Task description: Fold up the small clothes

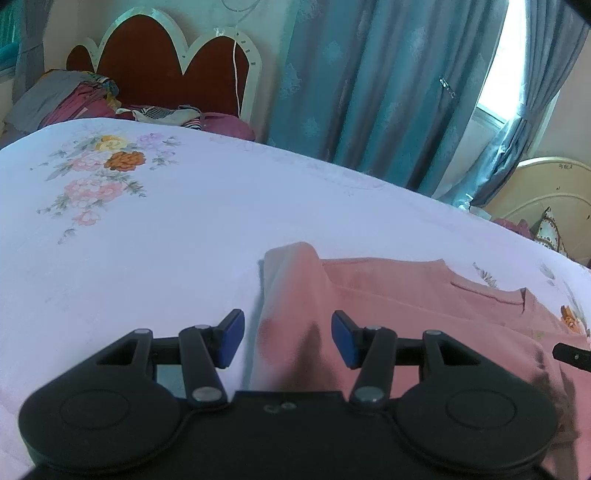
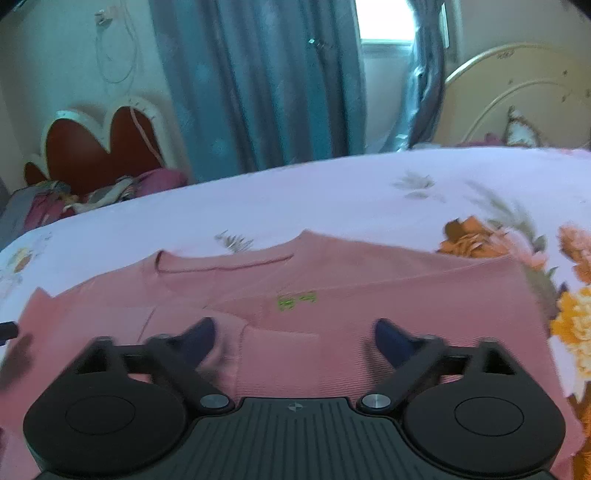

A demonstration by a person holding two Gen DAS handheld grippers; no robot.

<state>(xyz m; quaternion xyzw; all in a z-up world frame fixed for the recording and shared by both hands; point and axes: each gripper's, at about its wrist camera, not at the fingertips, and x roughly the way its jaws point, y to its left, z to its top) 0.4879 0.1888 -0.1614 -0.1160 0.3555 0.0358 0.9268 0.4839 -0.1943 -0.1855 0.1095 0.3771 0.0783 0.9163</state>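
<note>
1. The left hand-held gripper fills the bottom of the left wrist view, its blue pads standing about half apart.
2. A raised fold of the pink top rises in the gap between those pads, but neither pad presses on it; the cloth looks blurred there.
3. The right hand-held gripper sits at the bottom of the right wrist view with its dark fingers spread wide, both blurred.
4. Nothing is clamped between the right fingers; the pink cloth lies flat beneath and between them, and whether the tips touch it cannot be told.
5. The pink top lies spread on the bed, neckline toward the upper part of the frame, a small green mark near its middle.
6. In the right wrist view one sleeve is folded in across the body at lower left of centre.
7. The bed sheet is white with flower prints: pink and orange blooms at upper left of the left wrist view, orange ones at the right edge of the right wrist view.
8. A red scalloped headboard with a white border stands at upper left, a heap of bedding before it.
9. Teal curtains hang behind the bed, with a bright window showing between them.
</note>
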